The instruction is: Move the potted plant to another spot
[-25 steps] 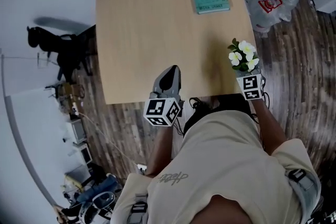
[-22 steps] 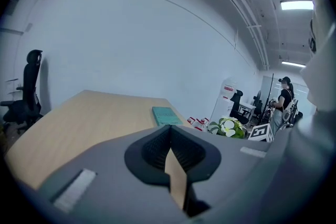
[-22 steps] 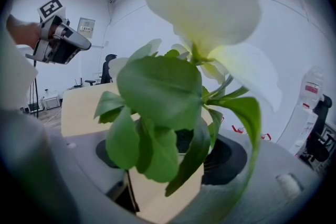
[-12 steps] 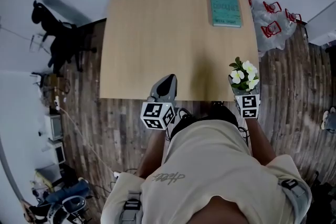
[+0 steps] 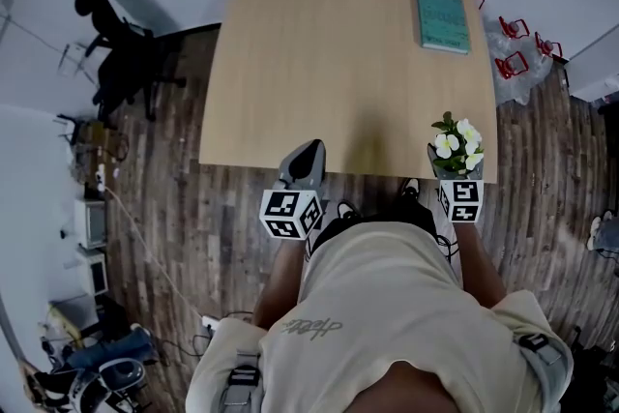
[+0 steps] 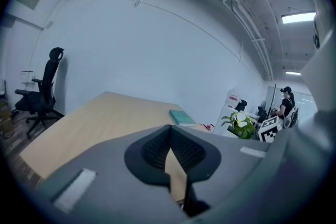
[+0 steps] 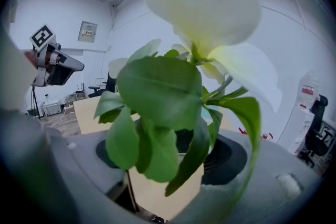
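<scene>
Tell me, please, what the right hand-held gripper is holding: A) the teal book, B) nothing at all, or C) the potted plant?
C: the potted plant sits in the right hand-held gripper, its leaves filling the right gripper view, while the teal book lies far off on the table.

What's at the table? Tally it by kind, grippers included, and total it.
book: 1
plant: 1
grippers: 2 (left gripper, right gripper)
Total: 4
</scene>
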Action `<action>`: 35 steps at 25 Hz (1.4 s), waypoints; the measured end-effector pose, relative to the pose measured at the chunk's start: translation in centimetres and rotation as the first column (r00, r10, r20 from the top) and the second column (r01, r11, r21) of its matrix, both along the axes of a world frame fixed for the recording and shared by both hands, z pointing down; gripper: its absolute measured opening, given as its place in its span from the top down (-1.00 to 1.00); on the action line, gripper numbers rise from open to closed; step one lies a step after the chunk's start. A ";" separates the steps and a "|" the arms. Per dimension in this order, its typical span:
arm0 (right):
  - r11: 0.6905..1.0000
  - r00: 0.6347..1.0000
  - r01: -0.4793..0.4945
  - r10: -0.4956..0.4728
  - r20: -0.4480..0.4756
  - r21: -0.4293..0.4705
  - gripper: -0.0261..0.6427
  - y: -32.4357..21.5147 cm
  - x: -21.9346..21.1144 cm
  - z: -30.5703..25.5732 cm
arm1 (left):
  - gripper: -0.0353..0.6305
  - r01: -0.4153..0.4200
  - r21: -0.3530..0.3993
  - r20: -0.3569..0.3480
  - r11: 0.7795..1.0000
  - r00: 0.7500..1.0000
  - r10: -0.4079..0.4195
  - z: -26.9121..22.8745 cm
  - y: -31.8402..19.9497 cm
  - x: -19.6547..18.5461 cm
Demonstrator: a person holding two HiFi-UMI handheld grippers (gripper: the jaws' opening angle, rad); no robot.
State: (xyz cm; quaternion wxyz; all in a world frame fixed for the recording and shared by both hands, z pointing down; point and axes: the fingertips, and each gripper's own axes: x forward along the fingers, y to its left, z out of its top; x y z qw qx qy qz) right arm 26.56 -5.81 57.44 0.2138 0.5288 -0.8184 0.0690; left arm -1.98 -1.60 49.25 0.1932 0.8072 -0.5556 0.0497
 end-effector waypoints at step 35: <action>0.991 0.988 0.137 -0.136 0.068 -0.009 -0.11 -4.2 -12.3 -0.1 | 0.84 0.144 -0.075 0.007 0.987 0.990 -0.144 1.7 -0.7 -11.8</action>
